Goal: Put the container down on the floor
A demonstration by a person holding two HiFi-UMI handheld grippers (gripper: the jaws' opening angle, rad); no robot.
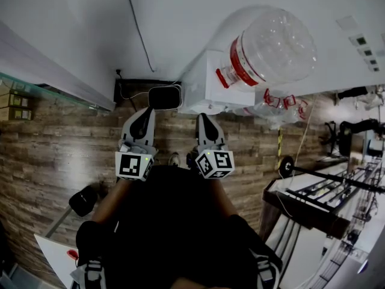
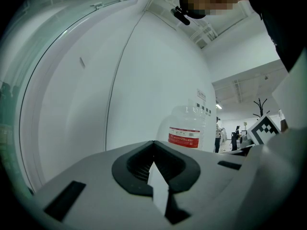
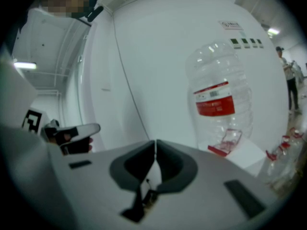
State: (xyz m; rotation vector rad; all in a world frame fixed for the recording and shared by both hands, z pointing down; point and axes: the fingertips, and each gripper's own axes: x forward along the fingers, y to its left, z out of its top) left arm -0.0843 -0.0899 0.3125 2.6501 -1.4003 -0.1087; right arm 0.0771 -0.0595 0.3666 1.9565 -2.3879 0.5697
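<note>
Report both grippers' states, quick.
Left gripper: closed, holding nothing.
Right gripper: closed, holding nothing.

Looks like lab or workshop hall: wood-plank floor (image 1: 60,149), white wall (image 1: 180,17), cable (image 1: 139,35) down wall, metal racks (image 1: 337,182) at right, people (image 2: 236,134) standing far off.

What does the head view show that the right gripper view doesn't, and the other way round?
Only the head view: the wooden floor, a black box by the wall, and the right gripper from above. Only the right gripper view: its fingers pressed together, nothing between. Both: the clear jug with the red label on its white stand, and the left gripper.
</note>
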